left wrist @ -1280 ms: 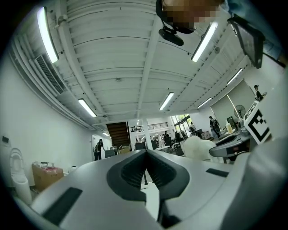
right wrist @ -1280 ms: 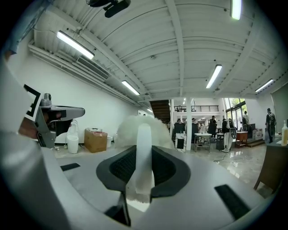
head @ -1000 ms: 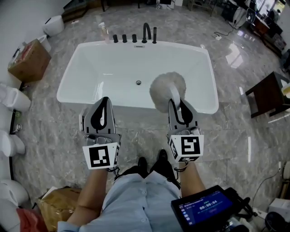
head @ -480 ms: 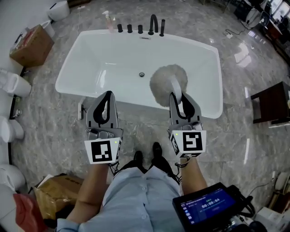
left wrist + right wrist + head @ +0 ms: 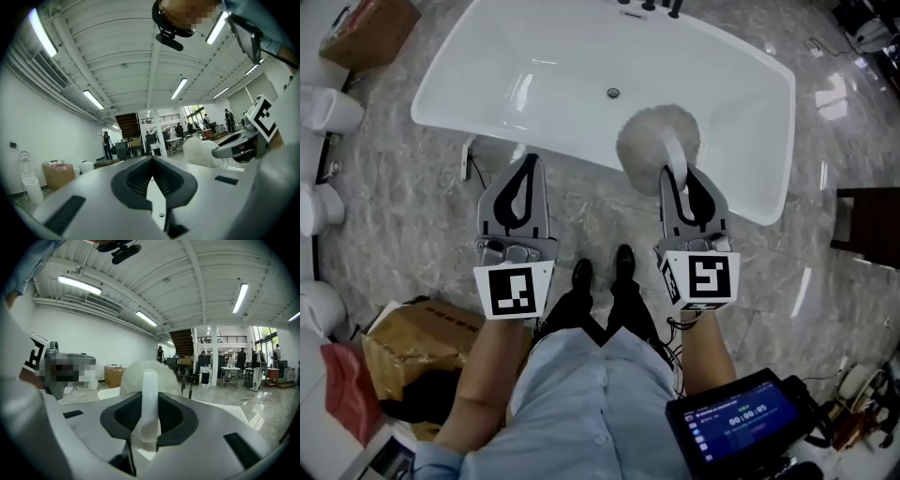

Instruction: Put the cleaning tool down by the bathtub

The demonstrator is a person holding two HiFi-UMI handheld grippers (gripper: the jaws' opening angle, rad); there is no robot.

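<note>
The white bathtub point(image 5: 534, 56) fills the top of the head view. The cleaning tool has a fluffy round head point(image 5: 658, 136) and a white handle point(image 5: 676, 169). Its head hangs over the tub's near rim, right of the middle. My right gripper point(image 5: 682, 176) is shut on that handle; in the right gripper view the handle point(image 5: 150, 394) stands between the pads of my right gripper point(image 5: 149, 401), with the fluffy head point(image 5: 125, 376) beyond. My left gripper point(image 5: 528, 164) is shut on nothing, level with the right one. Its tips meet in the left gripper view point(image 5: 151, 159), where the fluffy head point(image 5: 199, 152) shows to the right.
Black taps point(image 5: 652, 6) sit on the tub's far rim. White toilets point(image 5: 328, 108) line the left edge and a cardboard box point(image 5: 370, 23) stands at top left. A brown box point(image 5: 422, 342) lies at bottom left, a dark table point(image 5: 872, 220) at right. The person's shoes point(image 5: 600, 267) stand before the tub.
Both grippers have sunk and moved forward toward the tub's near side, the tool still in the right one. The view has tipped further down, so the tub sits higher in the picture.
</note>
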